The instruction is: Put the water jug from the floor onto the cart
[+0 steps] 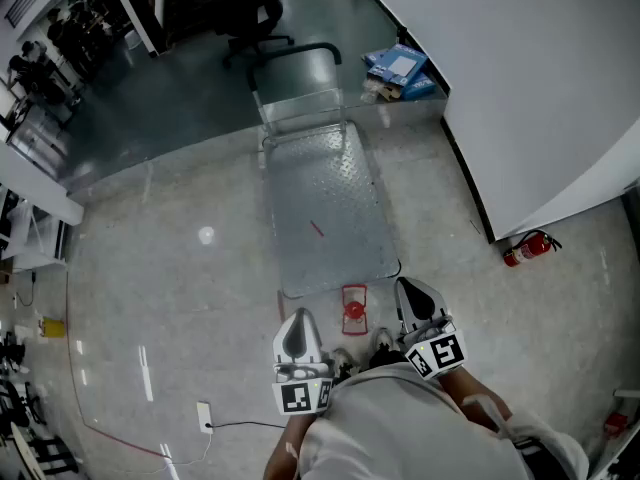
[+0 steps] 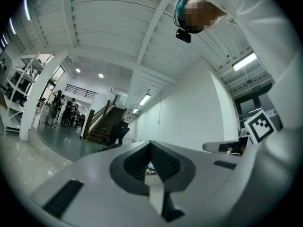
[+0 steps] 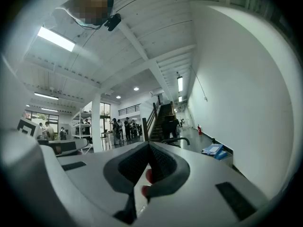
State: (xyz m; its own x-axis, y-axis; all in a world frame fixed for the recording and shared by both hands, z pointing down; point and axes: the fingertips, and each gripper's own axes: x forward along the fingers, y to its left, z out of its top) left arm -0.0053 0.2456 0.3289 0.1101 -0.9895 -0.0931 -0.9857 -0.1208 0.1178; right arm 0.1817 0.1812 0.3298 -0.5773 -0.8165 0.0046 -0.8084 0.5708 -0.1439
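The water jug (image 1: 353,310), seen from above as a clear body with a red cap, stands on the floor just before the near end of the flat metal cart (image 1: 325,208). My left gripper (image 1: 298,320) hangs to the jug's left and my right gripper (image 1: 408,288) to its right, neither touching it. Both point level. In the left gripper view the left gripper (image 2: 151,145) has its jaws together with nothing between them. The right gripper (image 3: 149,145) is shut too, and a bit of the jug's red cap (image 3: 148,175) shows below its jaws.
The cart's handle (image 1: 295,53) is at its far end. A white wall (image 1: 540,88) runs along the right, with a fire extinguisher (image 1: 527,248) at its foot and blue boxes (image 1: 400,68) farther off. A power strip (image 1: 205,416) and cable lie at the lower left.
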